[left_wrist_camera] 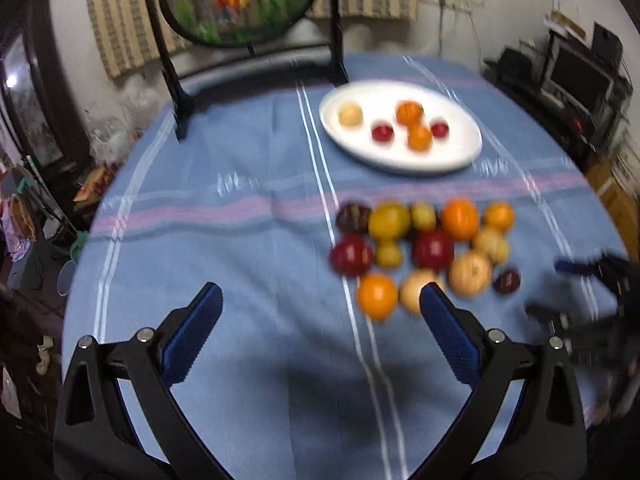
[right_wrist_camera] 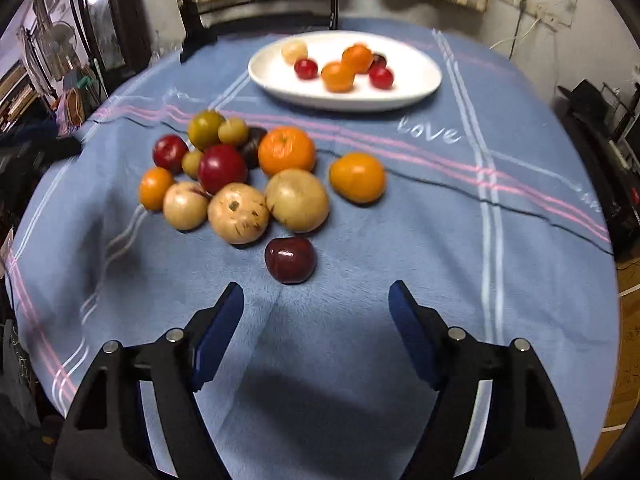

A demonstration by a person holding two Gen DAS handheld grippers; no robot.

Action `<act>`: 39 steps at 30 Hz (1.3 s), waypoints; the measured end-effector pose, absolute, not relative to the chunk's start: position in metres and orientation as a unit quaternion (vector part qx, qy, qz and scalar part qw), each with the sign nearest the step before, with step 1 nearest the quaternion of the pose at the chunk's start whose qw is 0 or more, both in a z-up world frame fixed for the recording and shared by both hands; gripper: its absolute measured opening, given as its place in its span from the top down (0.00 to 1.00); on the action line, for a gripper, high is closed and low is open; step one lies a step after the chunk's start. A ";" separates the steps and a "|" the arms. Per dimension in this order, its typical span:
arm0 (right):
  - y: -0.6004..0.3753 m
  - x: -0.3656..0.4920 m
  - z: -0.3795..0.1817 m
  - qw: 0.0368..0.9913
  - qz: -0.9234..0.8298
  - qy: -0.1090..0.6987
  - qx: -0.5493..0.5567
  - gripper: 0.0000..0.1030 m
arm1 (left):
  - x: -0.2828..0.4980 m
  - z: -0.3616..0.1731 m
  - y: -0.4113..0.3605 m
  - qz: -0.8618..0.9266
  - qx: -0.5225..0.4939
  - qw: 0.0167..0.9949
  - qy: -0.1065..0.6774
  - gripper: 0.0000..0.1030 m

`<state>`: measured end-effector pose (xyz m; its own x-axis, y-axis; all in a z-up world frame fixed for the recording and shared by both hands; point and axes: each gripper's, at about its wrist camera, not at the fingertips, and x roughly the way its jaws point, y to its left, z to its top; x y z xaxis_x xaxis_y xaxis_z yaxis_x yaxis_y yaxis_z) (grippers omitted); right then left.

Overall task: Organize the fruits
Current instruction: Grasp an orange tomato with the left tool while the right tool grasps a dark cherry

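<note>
Near the right gripper [right_wrist_camera: 316, 300], just beyond its spread, empty jaws, lay a glossy dark-red plum [right_wrist_camera: 290, 259]; the left gripper [left_wrist_camera: 320, 304] likewise gaped, fruit pile [left_wrist_camera: 424, 248] beyond

Plate [right_wrist_camera: 420, 80]: one. Fruits on plate [right_wrist_camera: 338, 77]: six. Fruits on cloth [right_wrist_camera: 238, 213]: thirteen.
</note>
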<state>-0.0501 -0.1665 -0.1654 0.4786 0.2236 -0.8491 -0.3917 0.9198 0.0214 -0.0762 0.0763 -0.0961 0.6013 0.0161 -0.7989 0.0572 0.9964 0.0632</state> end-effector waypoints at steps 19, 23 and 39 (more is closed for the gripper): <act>-0.162 -0.045 -0.167 0.833 0.211 0.507 -0.074 0.71 | -0.021 -0.158 0.074 -0.054 -0.031 0.855 0.515 0.26; -0.159 -0.045 -0.167 0.834 0.210 0.505 -0.072 0.71 | -0.014 -0.164 0.070 -0.048 -0.044 0.846 0.529 0.28; -0.159 -0.046 -0.155 0.843 0.215 0.488 -0.075 0.71 | -0.030 -0.138 0.064 -0.040 -0.026 0.854 0.518 0.65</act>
